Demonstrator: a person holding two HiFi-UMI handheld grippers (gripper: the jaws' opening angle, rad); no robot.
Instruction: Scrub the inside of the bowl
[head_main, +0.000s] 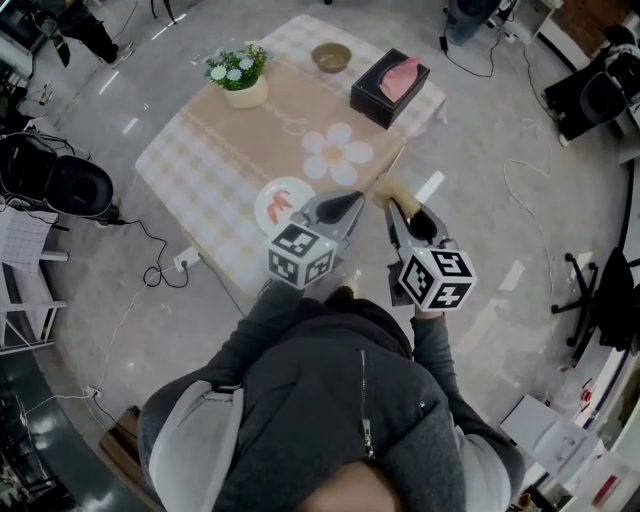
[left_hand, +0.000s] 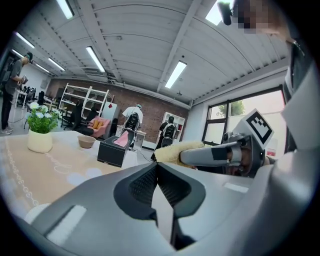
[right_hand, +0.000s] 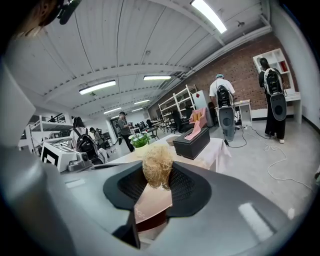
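Sitting at the far end of the surface (head_main: 240, 140) near a tissue box (head_main: 390, 88): bowl (head_main: 331, 57), well apart from both grippers. Right gripper (head_main: 398, 212): fingers clamped on a fibrous scrubber (right_hand: 157, 171), tilted slightly down. Left gripper (head_main: 352, 200): fingers together, empty, alongside over the near edge.

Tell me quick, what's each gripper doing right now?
Left gripper: closed, nothing between its jaws.
Right gripper: closed on a straw-coloured fibrous scrubber.
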